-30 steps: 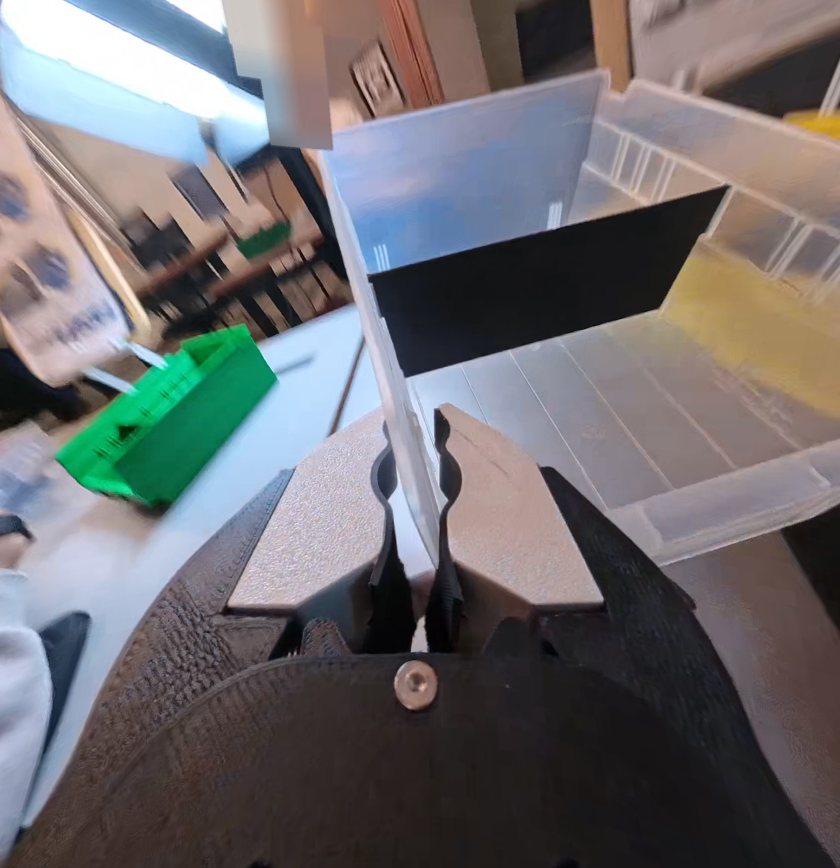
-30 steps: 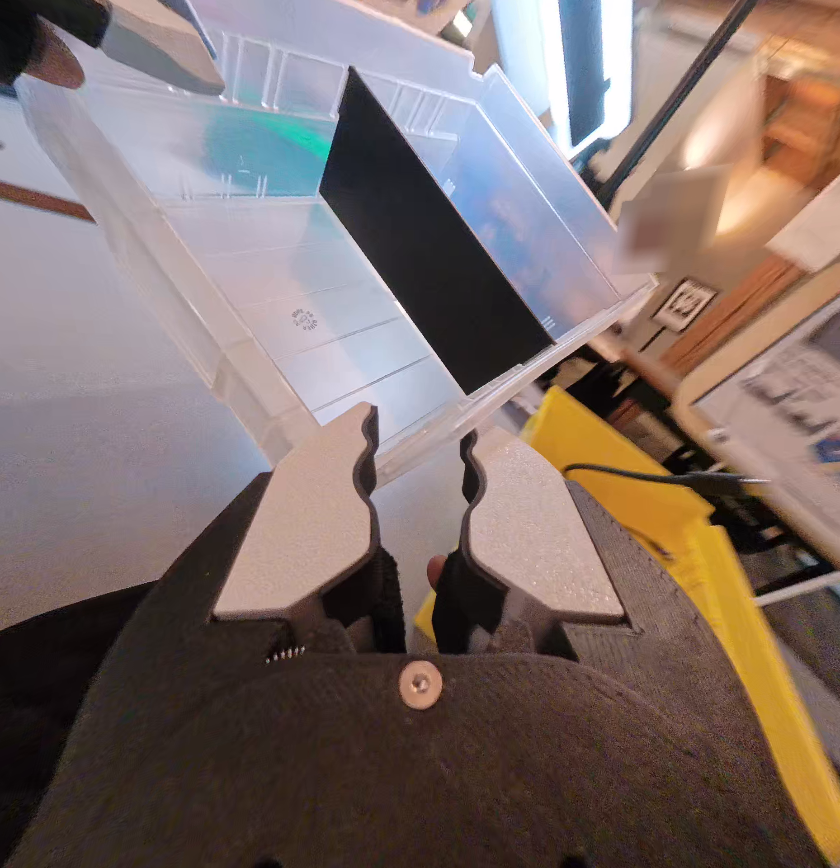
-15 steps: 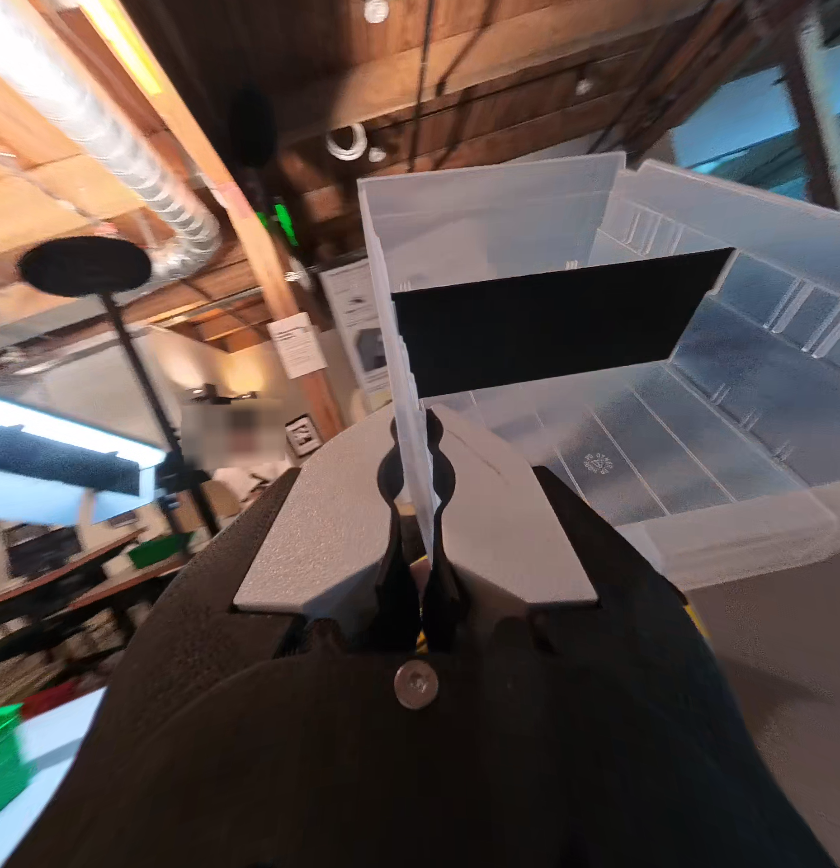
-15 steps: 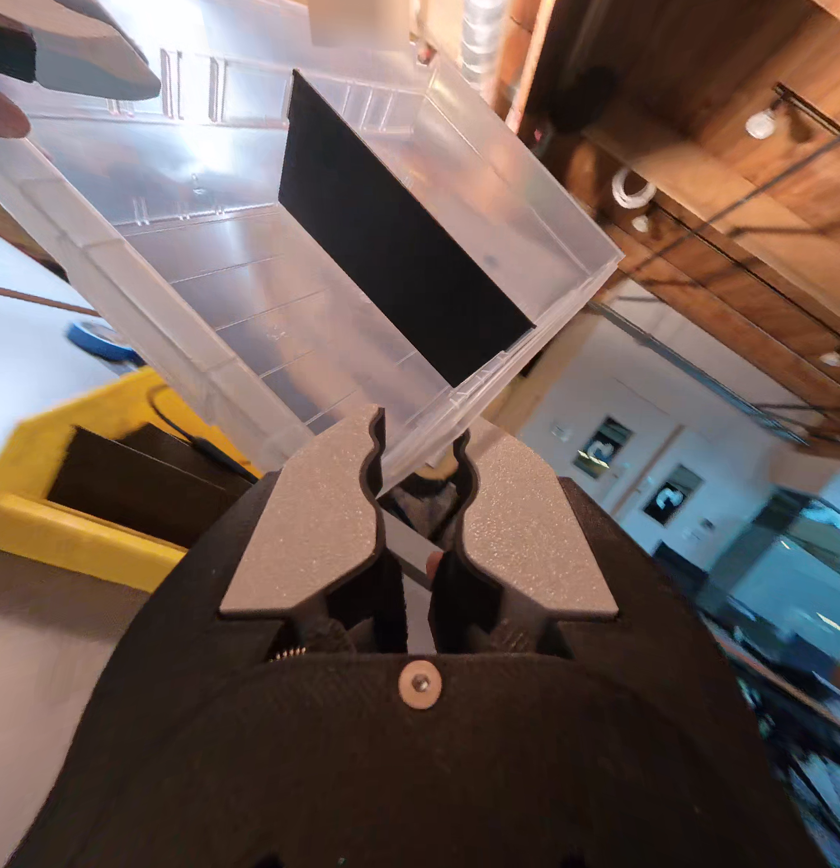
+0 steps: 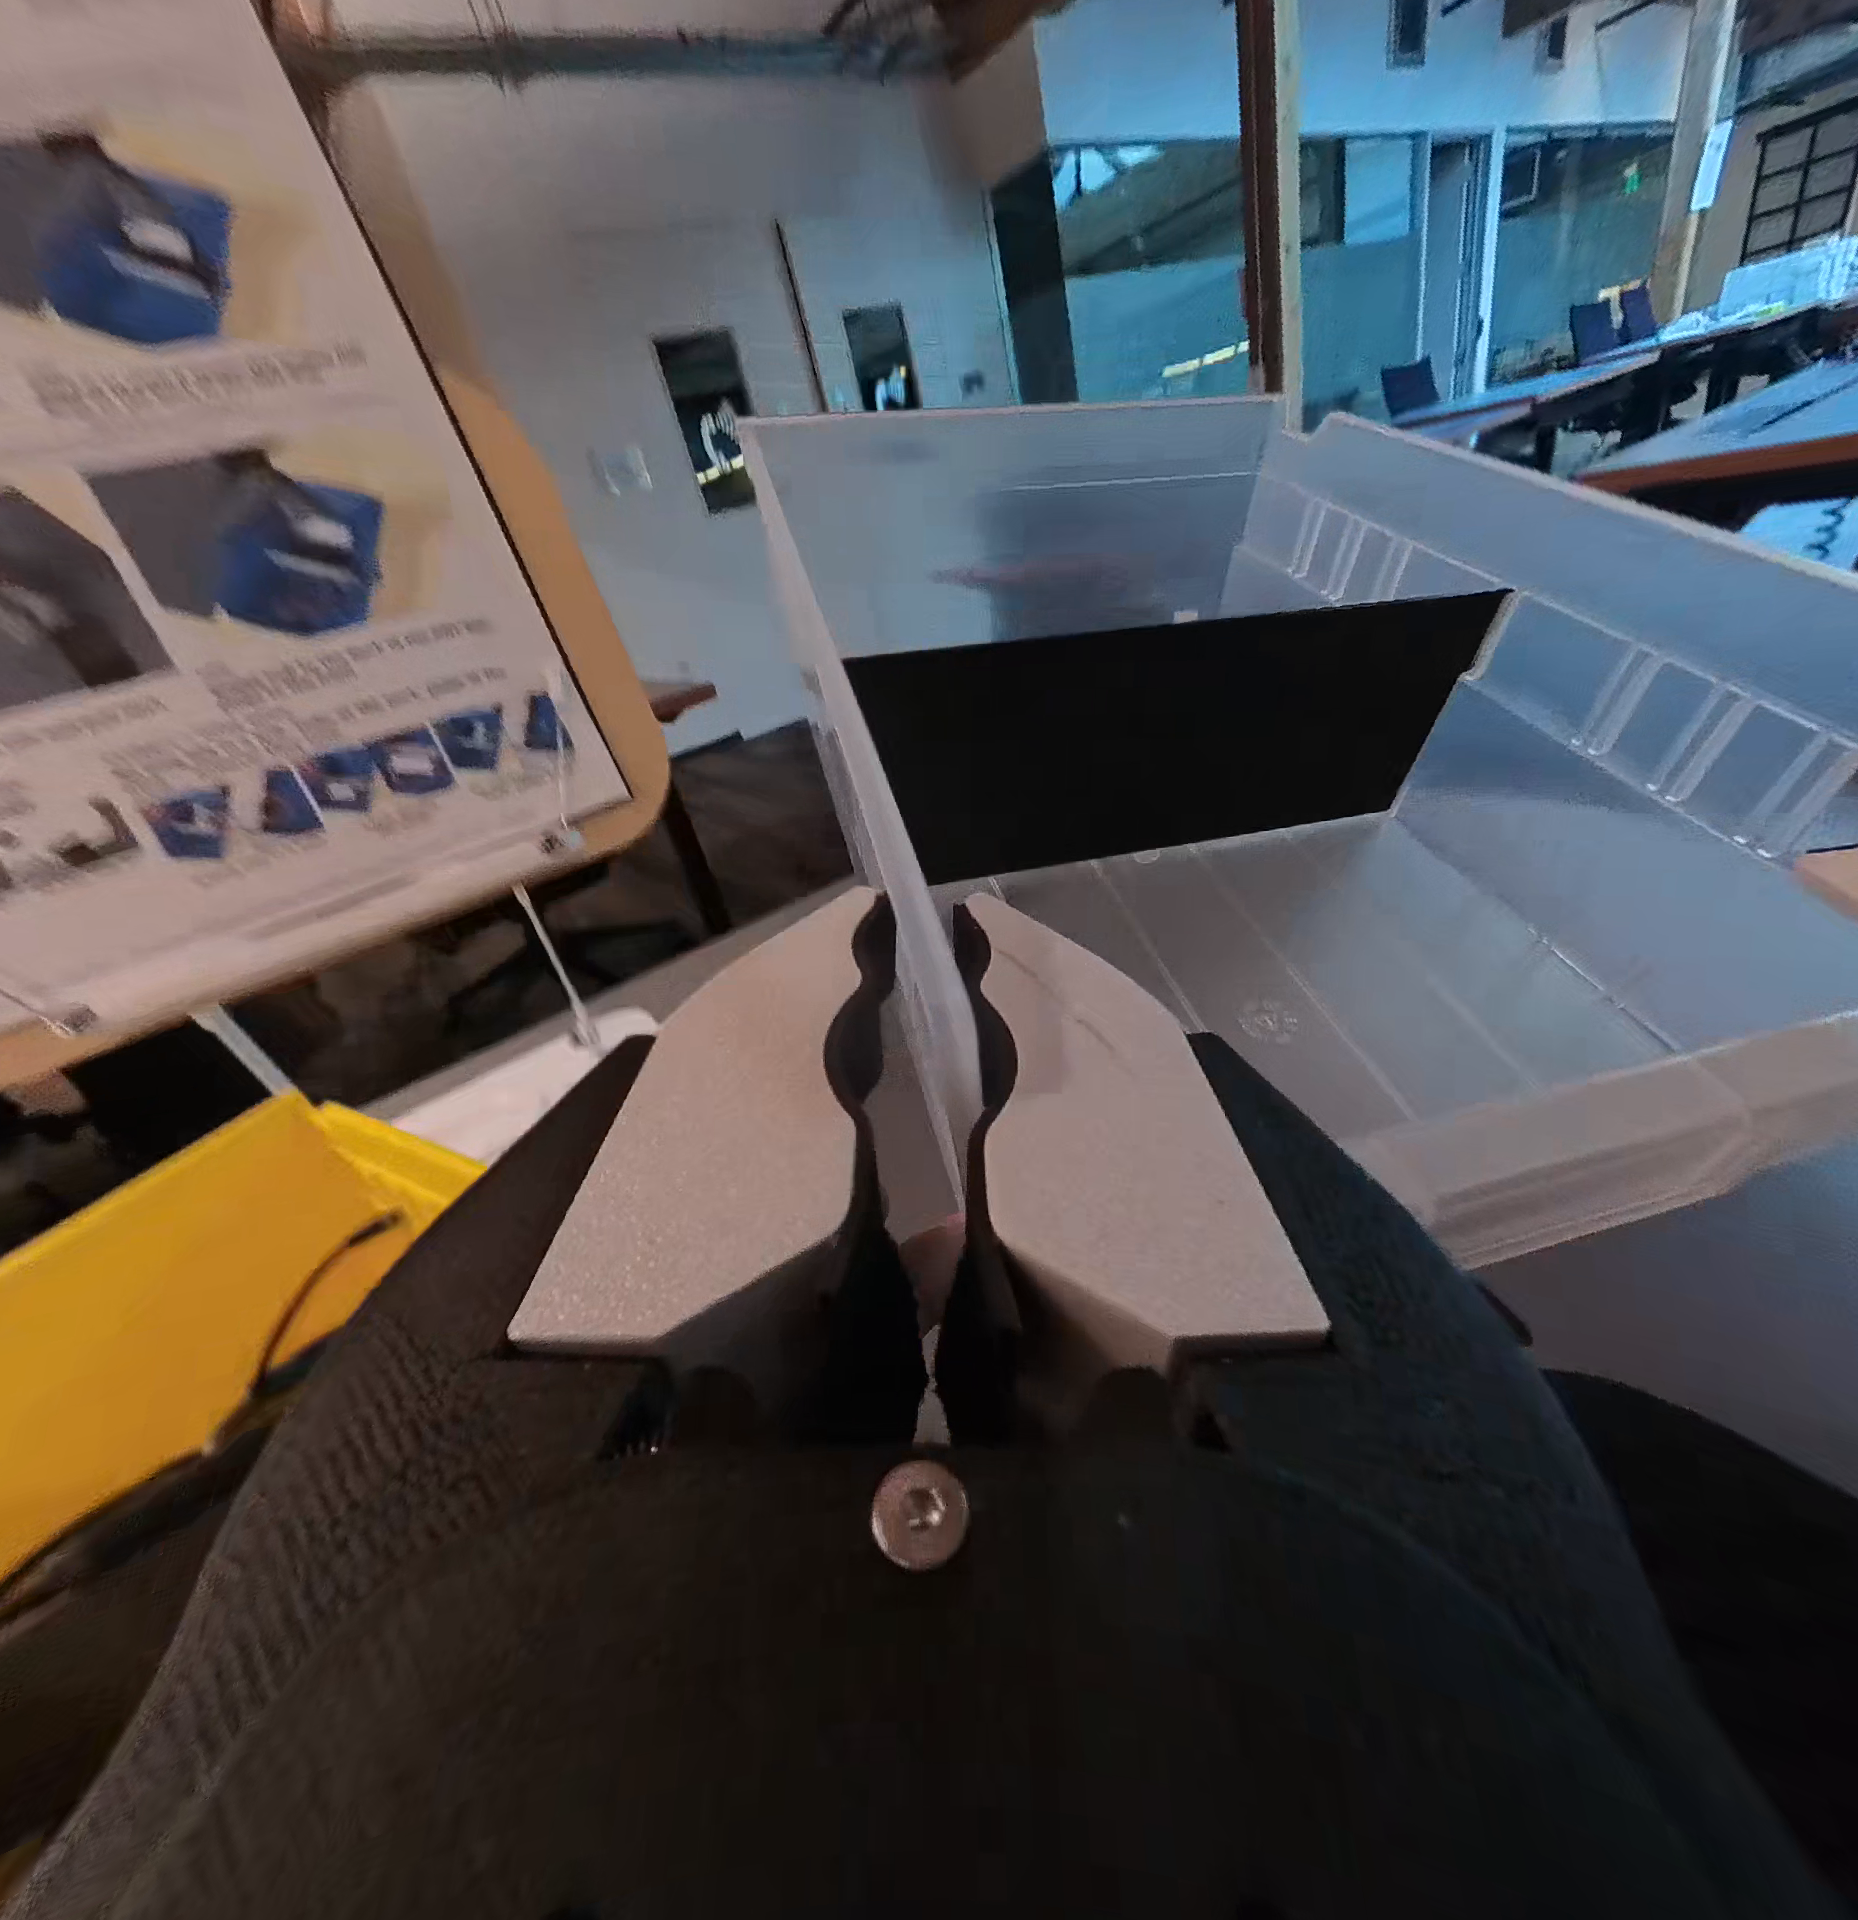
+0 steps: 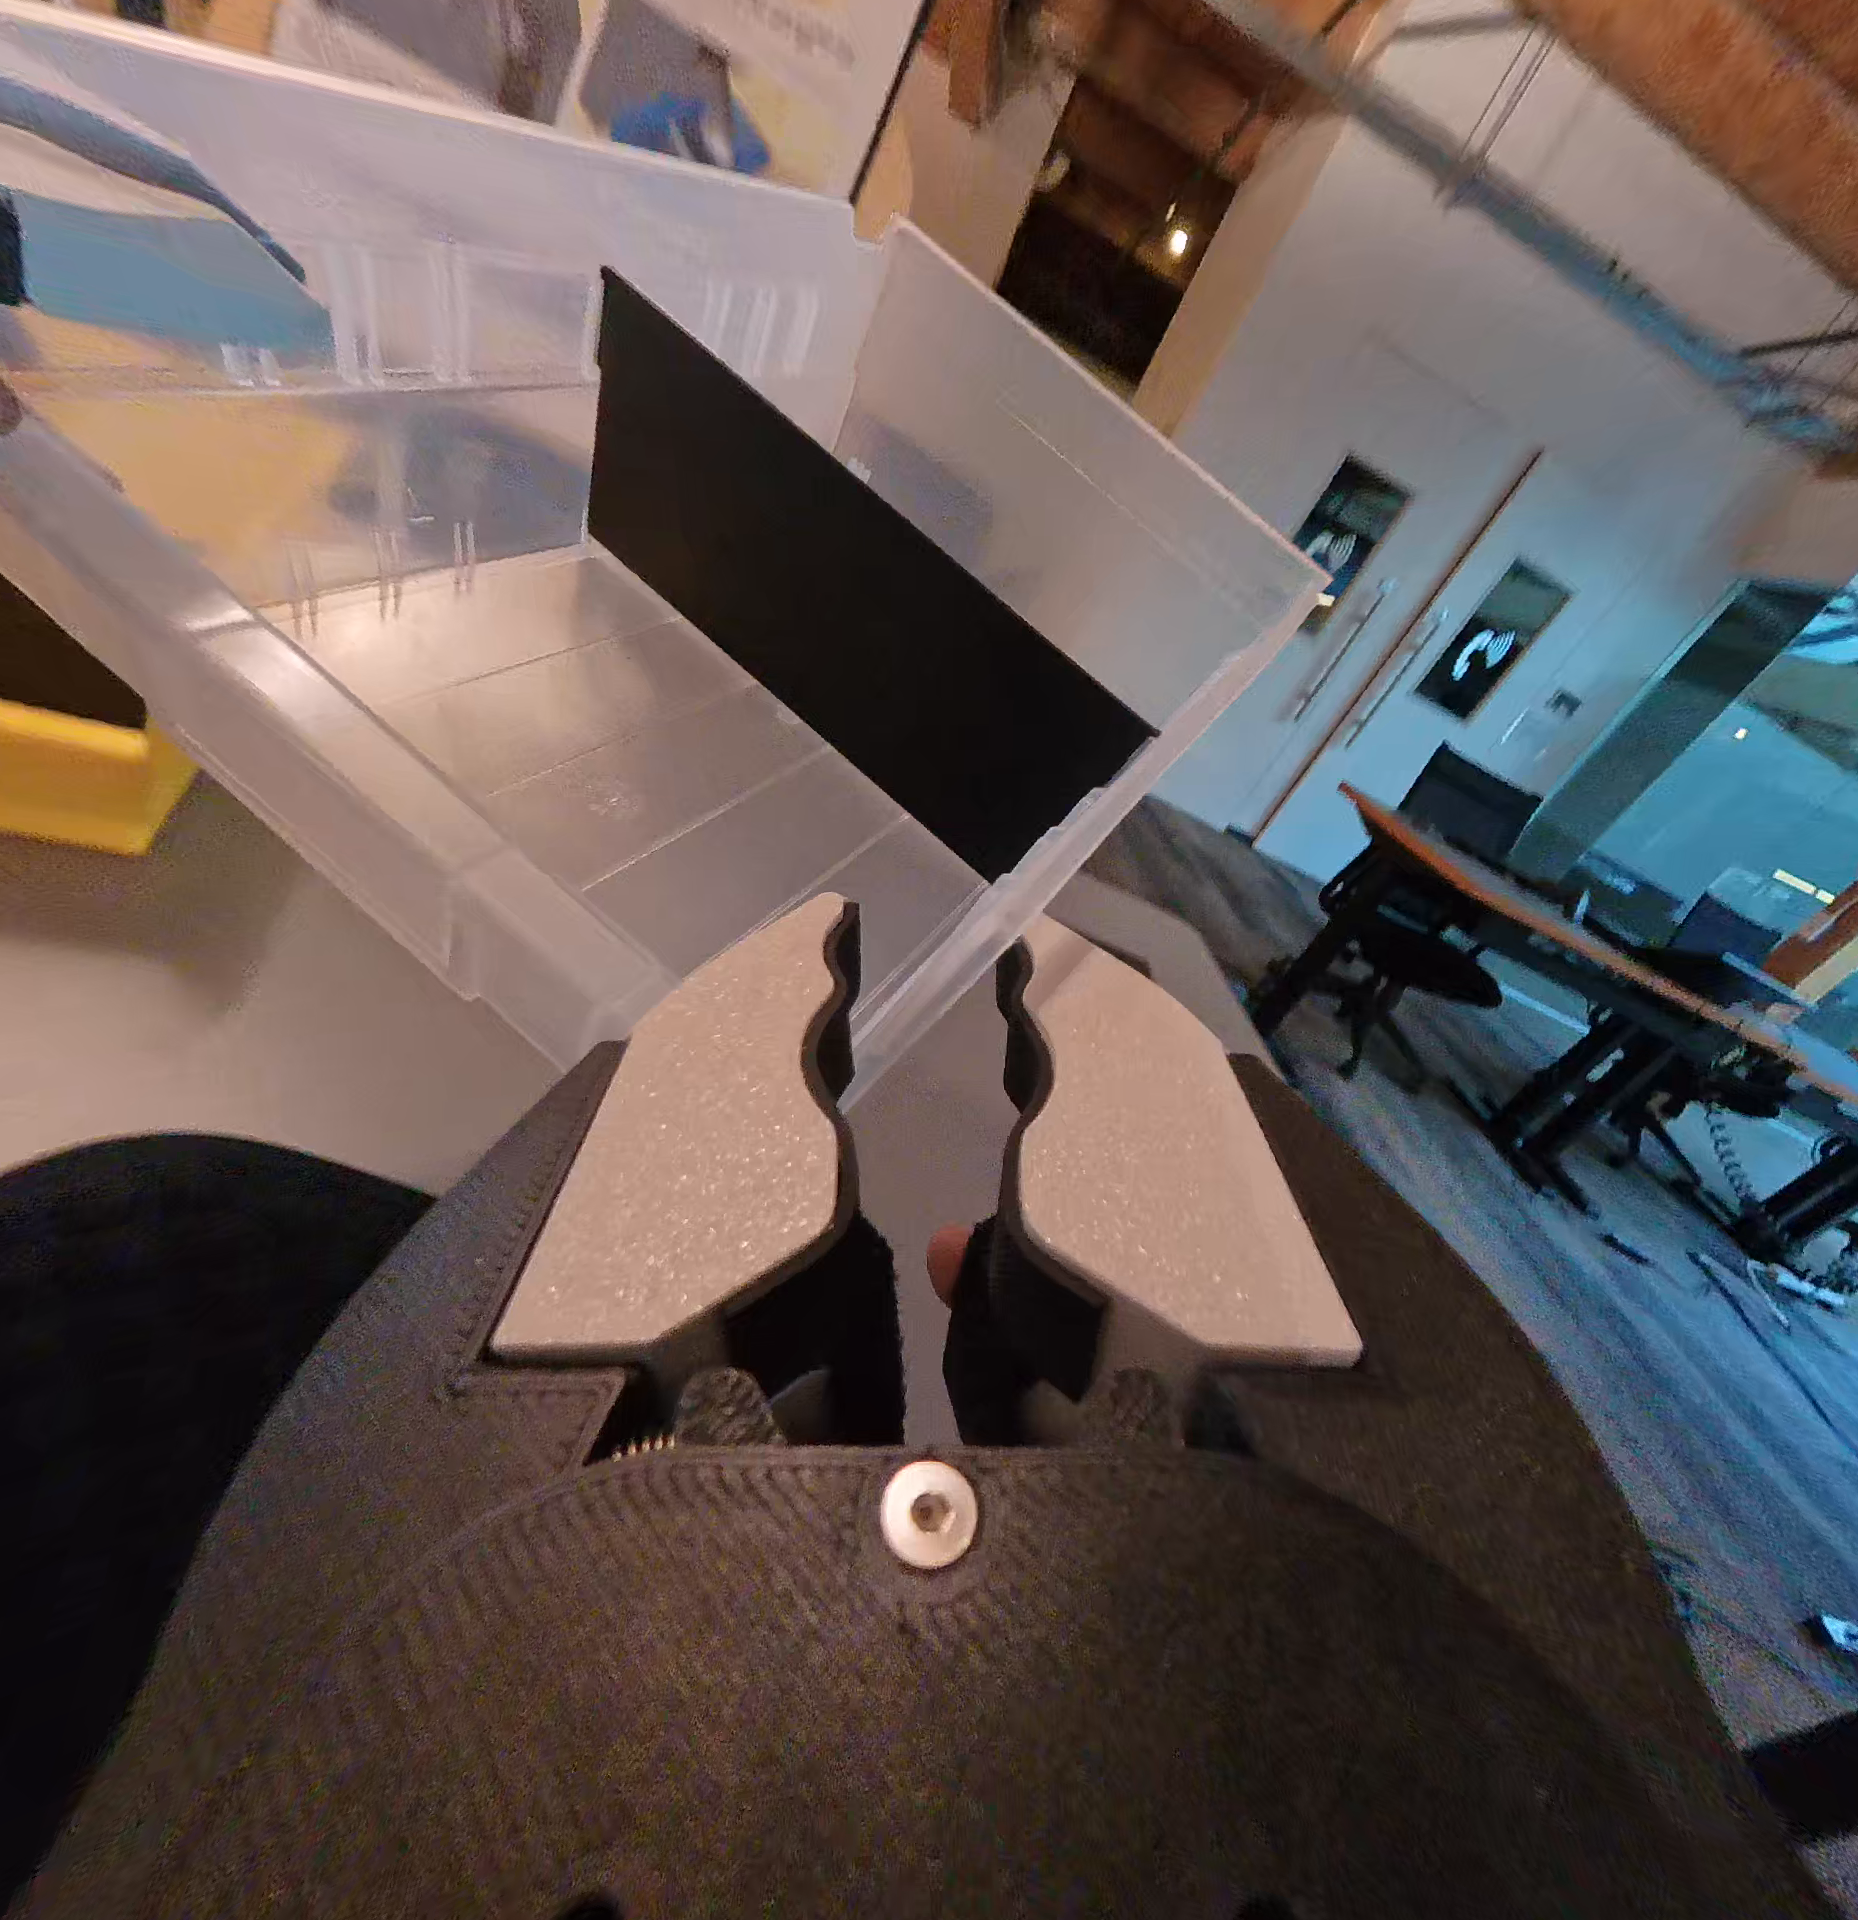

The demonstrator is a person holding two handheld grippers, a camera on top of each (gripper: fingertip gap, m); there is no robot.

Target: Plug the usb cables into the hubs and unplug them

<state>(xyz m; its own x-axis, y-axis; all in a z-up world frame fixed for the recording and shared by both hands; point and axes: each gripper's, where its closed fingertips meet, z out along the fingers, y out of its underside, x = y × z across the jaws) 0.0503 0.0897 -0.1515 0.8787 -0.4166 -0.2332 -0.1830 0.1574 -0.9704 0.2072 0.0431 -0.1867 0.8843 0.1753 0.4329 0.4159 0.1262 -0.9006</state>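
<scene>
Clear plastic bin [image 5: 1590,997] (black divider [image 5: 1143,738] inside), yellow bin [image 5: 146,1320], poster board [image 5: 229,520]

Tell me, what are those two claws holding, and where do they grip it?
A clear plastic bin. The left hand-held gripper pinches one side wall's rim. The right hand-held gripper straddles the opposite wall's rim with a gap showing; whether it grips cannot be told.

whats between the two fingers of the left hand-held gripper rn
The side wall of the clear plastic bin, pinched by the left hand-held gripper; the left wrist view shows it.
</scene>
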